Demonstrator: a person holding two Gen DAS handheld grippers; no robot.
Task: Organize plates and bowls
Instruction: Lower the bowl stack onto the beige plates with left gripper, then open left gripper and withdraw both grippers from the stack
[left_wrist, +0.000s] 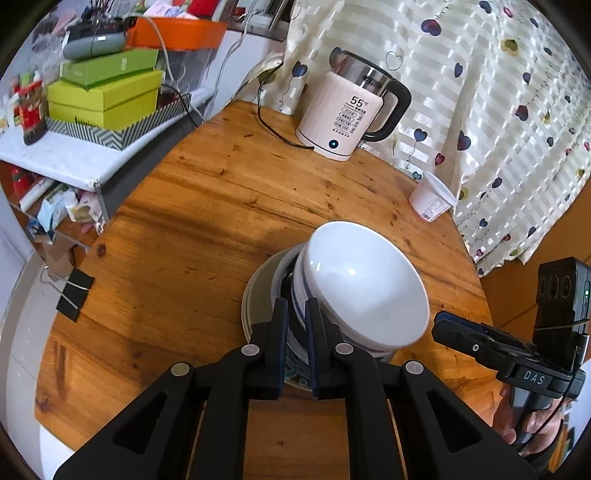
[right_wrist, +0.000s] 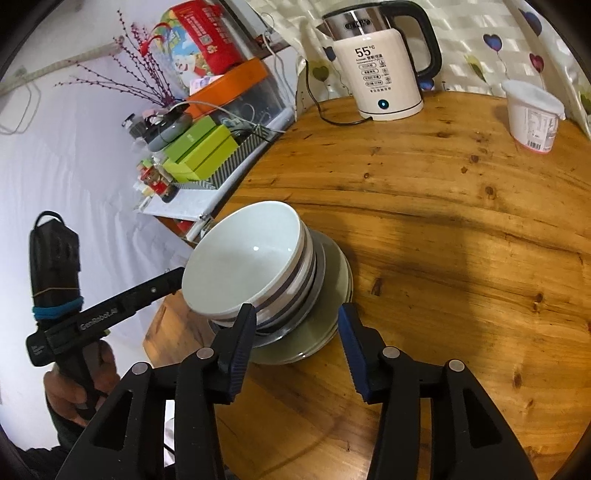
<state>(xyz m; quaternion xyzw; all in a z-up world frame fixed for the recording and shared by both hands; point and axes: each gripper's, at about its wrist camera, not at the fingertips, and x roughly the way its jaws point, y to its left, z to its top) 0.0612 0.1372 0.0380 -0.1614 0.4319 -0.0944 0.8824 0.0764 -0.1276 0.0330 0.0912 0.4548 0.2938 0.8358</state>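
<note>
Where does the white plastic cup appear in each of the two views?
Left wrist view: the white plastic cup stands right of centre, at the table edge beside the curtain.
Right wrist view: the cup stands at upper right.
Shared landmark: the kettle reading 55, to the cup's left in both.

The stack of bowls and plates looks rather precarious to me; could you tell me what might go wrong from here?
1. The left tool is shut on the stack of bowls and plates, which looks tilted: the white bowl on top could slide off.
2. The stack sits near the wooden table edge, so a slip could drop it off the table.
3. The right tool is open and holds nothing, so only one grip steadies the load.
</note>
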